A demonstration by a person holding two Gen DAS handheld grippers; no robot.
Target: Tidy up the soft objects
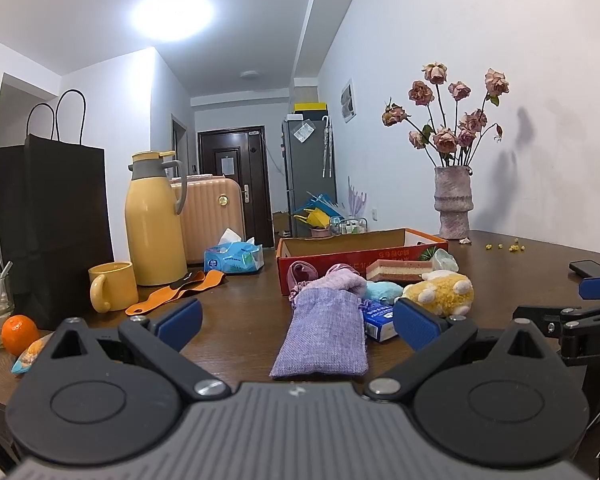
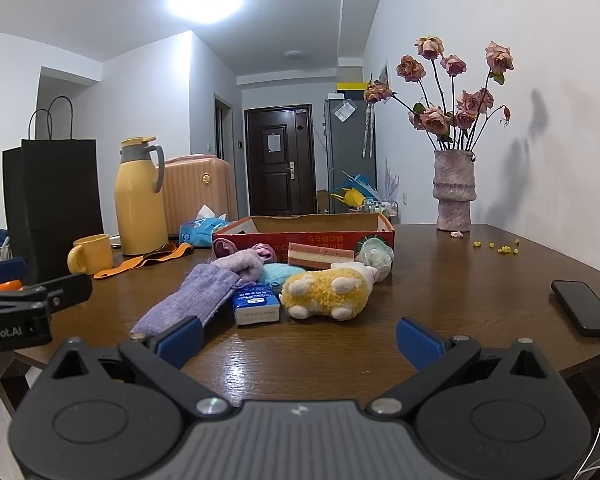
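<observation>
A pile of soft things lies on the brown table in front of a red cardboard box (image 1: 360, 256) (image 2: 304, 236): a purple cloth pouch (image 1: 324, 336) (image 2: 188, 300), a pink knit piece (image 1: 342, 276) (image 2: 242, 262), a light blue plush (image 1: 382, 290) (image 2: 278, 272), a yellow and white plush toy (image 1: 440, 290) (image 2: 326, 290), a pink layered sponge (image 1: 404, 270) (image 2: 320, 256) and a blue tissue pack (image 1: 380, 318) (image 2: 256, 304). My left gripper (image 1: 298, 324) is open and empty, just short of the pouch. My right gripper (image 2: 298, 340) is open and empty, in front of the yellow plush.
A yellow thermos (image 1: 154, 220), yellow mug (image 1: 112, 286), black paper bag (image 1: 52, 232), orange strap (image 1: 176, 294), tissue packet (image 1: 234, 258), glass and orange (image 1: 18, 334) stand at the left. A vase of dried roses (image 2: 454, 192) and a phone (image 2: 584, 306) are at the right.
</observation>
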